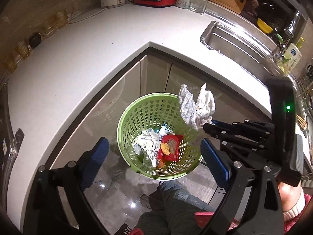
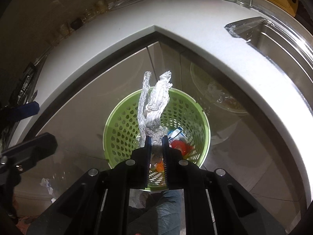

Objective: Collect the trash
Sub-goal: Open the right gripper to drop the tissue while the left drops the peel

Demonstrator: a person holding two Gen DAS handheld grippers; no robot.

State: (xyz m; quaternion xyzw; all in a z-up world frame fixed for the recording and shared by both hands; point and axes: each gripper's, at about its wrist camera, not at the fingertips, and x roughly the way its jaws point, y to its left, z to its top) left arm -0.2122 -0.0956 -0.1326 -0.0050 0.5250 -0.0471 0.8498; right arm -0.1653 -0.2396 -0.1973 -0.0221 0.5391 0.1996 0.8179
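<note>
And here's the right gripper (image 2: 156, 143) poised directly above the green perforated basket (image 2: 117, 129), its jaws pinched nearly together on the base of a crumpled white paper wad (image 2: 154, 105); a sensible spot, I'd say, since letting go here should drop the wad straight in. The wad's long axis runs forward along the fingers, away from the camera, two crinkled lobes fanning out at the far end, gripped end nearest the pads. From the left wrist view the same paper wad (image 1: 195, 107) hangs over the basket's (image 1: 125, 117) right rim rather than dead centre (a nudge inward looks wise). The left gripper (image 1: 154, 152) sits spread wide, holding nothing, basket framed between its blue pads (image 1: 213, 156); likely waiting its turn. Down inside: a red snack wrapper (image 1: 171, 146), a balled tissue (image 1: 145, 143); another scrap of paper (image 2: 46, 183) lies on the floor to the left; the white countertop (image 1: 78, 62) wraps the corner behind.
</note>
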